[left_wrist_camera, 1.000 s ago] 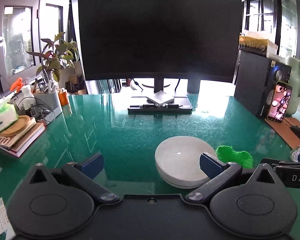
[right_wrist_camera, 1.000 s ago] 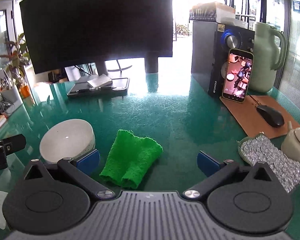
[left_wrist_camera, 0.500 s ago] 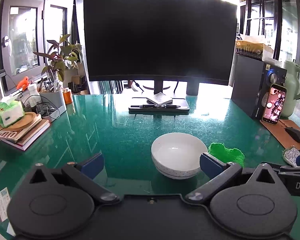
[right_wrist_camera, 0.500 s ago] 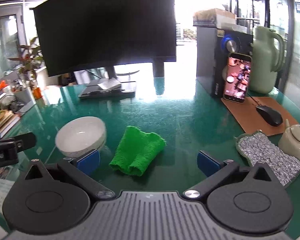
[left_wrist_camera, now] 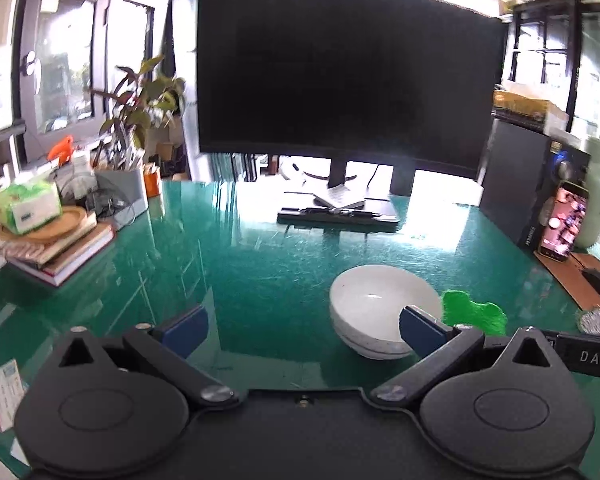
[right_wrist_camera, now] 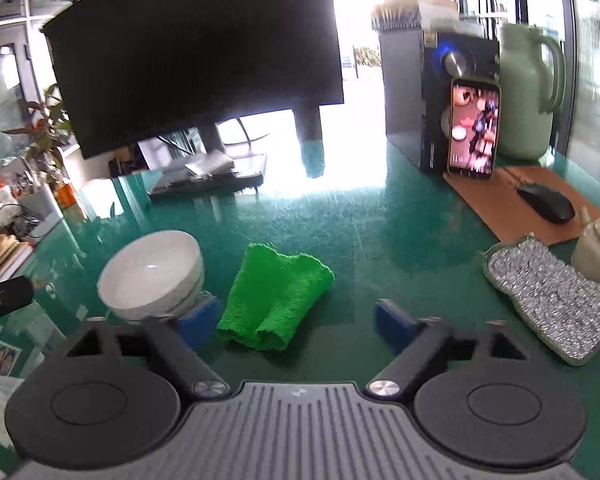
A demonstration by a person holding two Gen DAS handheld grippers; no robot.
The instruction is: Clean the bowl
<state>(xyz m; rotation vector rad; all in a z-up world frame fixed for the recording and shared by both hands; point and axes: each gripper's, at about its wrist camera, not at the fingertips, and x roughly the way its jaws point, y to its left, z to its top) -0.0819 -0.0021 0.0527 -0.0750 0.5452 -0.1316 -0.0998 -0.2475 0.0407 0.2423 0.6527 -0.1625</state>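
A white bowl [left_wrist_camera: 384, 304] [right_wrist_camera: 152, 276] stands upright on the green glass table. Just right of it lies a folded green cloth [right_wrist_camera: 276, 296] [left_wrist_camera: 472, 312]. My left gripper [left_wrist_camera: 300, 328] is open; its right finger [left_wrist_camera: 424, 330] overlaps the bowl's near right rim, and nothing is held. My right gripper [right_wrist_camera: 296, 324] hovers over the near end of the cloth, its jaws closing, with the cloth between the blue pads but not pinched. The pad of its left finger [right_wrist_camera: 198, 318] sits close to the bowl's base.
A large dark monitor [left_wrist_camera: 348, 76] stands at the back with a keyboard [left_wrist_camera: 336, 212] under it. Books and a plant [left_wrist_camera: 136, 104] are at the left. At the right are a speaker, a phone [right_wrist_camera: 474, 128], a mouse [right_wrist_camera: 546, 202], a silver scrub pad [right_wrist_camera: 552, 296] and a teapot [right_wrist_camera: 598, 248].
The right gripper's jaws have narrowed and it has come closer to the cloth. The left gripper has shifted left, so the bowl now sits by its right finger.
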